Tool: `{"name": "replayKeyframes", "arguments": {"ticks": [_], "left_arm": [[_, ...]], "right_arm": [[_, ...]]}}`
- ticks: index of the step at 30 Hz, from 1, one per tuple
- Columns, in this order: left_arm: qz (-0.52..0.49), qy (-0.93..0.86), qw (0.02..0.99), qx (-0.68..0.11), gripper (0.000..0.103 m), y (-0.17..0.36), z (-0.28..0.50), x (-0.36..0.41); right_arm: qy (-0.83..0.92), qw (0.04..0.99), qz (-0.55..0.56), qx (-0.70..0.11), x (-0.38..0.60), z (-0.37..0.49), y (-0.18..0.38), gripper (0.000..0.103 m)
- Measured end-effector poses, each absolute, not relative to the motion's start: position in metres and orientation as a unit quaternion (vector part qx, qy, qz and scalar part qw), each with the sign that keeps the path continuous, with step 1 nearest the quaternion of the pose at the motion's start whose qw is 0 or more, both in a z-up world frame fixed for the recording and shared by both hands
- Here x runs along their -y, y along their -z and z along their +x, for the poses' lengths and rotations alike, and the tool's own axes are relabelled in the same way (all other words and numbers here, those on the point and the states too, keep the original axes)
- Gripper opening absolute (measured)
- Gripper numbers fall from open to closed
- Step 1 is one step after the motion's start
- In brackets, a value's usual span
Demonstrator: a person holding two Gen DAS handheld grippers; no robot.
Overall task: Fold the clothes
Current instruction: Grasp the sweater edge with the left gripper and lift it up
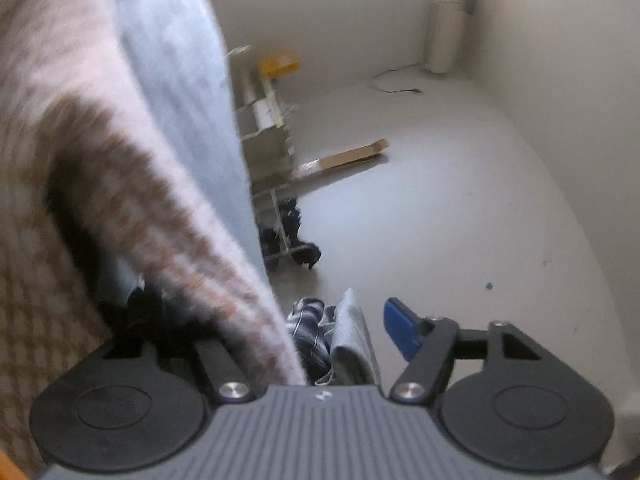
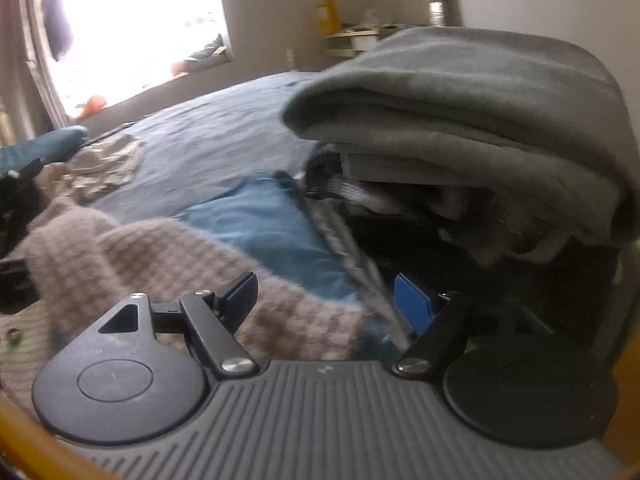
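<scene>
With both grippers' jaws spread, the left gripper (image 1: 320,332) is letting the beige houndstooth knit (image 1: 132,184) drape over its left finger above the blue bedsheet (image 2: 208,136), so the right gripper (image 2: 326,296), lying empty beside it, would do well pinching an edge squarely.

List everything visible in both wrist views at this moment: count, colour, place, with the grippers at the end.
knit garment: one, pink-beige check, draped over the left gripper and lying in front of the right.
bed cover: one, blue, under the clothes.
folded stack: one pile, grey on top, on the bed's right.
pale cloth: one, cream, crumpled far left.
cardboard: one piece, brown, on the floor.
yellow item: one, on shelving by the bed.
left gripper: one, black with blue fingers, one finger hidden by knit.
right gripper: one, black with blue fingers, open.
</scene>
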State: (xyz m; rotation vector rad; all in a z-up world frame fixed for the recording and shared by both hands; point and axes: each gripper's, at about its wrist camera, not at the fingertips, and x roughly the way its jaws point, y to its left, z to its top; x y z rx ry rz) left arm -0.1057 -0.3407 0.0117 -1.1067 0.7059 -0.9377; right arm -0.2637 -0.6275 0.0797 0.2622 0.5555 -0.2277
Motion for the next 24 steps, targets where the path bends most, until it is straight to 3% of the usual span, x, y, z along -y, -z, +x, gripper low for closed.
{"name": "replayKeyframes", "arguments": {"ticks": [9,16,17,18,20,24], "left_arm": [[-0.359,0.476,0.731,-0.331,0.075,-0.036,-0.149,0.402],[-0.312,0.466,0.723,-0.402,0.073,-0.028,-0.155,0.45],[-0.31,0.464,0.725,-0.404,0.066,-0.029,-0.153,0.454],[-0.323,0.464,0.721,-0.401,0.042,-0.031,-0.152,0.451],[-0.366,0.474,0.705,-0.38,0.012,-0.038,-0.15,0.437],[-0.418,0.506,0.686,-0.313,0.012,-0.065,-0.141,0.414]], "right_arm": [[0.102,0.945,0.173,-0.259,0.636,-0.293,-0.072,0.076],[0.106,0.945,0.189,-0.245,0.64,-0.323,-0.075,0.076],[0.106,0.945,0.19,-0.244,0.641,-0.327,-0.077,0.076],[0.107,0.945,0.19,-0.243,0.641,-0.33,-0.079,0.076],[0.103,0.946,0.196,-0.238,0.641,-0.336,-0.084,0.076],[0.05,0.937,0.262,-0.226,0.644,-0.338,-0.086,0.077]]}}
